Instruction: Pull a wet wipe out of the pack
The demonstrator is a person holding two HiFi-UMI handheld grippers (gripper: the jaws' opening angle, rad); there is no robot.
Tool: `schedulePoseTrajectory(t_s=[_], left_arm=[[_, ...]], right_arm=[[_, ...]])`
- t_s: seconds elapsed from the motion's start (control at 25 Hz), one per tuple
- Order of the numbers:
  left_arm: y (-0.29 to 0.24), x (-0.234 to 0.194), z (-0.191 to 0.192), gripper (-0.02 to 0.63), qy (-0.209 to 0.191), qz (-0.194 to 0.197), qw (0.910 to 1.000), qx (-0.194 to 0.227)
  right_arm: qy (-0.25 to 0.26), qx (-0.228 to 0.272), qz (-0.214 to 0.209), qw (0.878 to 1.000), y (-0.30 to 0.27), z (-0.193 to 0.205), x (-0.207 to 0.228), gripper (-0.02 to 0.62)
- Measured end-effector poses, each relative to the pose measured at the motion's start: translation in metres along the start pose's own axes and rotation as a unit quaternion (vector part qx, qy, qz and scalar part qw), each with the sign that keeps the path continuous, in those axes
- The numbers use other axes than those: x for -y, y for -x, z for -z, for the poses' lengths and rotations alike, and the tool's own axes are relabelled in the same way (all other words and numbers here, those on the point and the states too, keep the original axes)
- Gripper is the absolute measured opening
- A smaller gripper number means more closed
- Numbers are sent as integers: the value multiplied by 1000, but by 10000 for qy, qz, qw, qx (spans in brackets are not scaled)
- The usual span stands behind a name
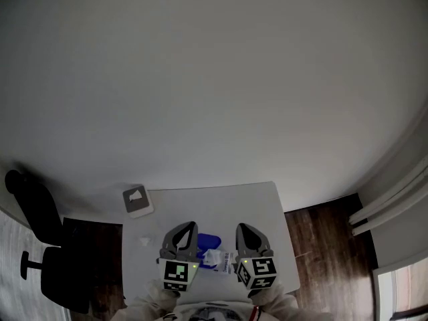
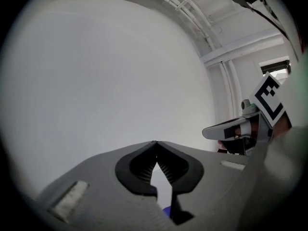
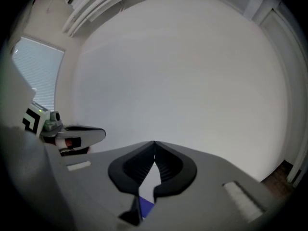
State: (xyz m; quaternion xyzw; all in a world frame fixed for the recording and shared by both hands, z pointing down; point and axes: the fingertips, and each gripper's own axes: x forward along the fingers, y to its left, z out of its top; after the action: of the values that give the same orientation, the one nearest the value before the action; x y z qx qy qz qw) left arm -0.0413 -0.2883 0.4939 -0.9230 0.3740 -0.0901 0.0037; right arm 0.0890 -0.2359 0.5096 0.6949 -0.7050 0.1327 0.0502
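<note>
A blue wet wipe pack [image 1: 208, 241] with a white patch on top lies on the white table [image 1: 221, 202], near its front edge. My left gripper [image 1: 189, 227] hovers just left of the pack and my right gripper [image 1: 242, 227] just right of it, both pointing away from me. In each gripper view the jaw tips meet with nothing between them: left gripper [image 2: 155, 142], right gripper [image 3: 154, 142]. Only a sliver of the blue pack [image 2: 166, 211] shows low between the left jaws, and the same pack [image 3: 146, 206] shows below the right jaws. Neither gripper touches it.
A small grey and white box [image 1: 137, 201] sits at the table's far left corner. A black office chair [image 1: 40, 246] stands left of the table on dark wood floor. A plain white wall rises behind the table.
</note>
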Motion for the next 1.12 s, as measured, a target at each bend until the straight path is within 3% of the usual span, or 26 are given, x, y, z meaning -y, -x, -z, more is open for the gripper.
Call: schedulePoseTrajectory(t_s=[0.32,0.76,0.92,1.12], left_arm=[[1,-1,2,5,15,-44,10000,-50],[3,8,12,5,36,-84,9998,-191],[8,11,16,5,75,-135,9995,-270],[10,7,22,5,86,-220,9991,-347]], right_arm=[[63,-264,-59,9996,-2,13,9,51],[173,-931,-437,9945,2,55,15,207],[270,-1436,-854,9856,6,84,3,308],[407,-1775,-1138,9767,2,113,-9,357]])
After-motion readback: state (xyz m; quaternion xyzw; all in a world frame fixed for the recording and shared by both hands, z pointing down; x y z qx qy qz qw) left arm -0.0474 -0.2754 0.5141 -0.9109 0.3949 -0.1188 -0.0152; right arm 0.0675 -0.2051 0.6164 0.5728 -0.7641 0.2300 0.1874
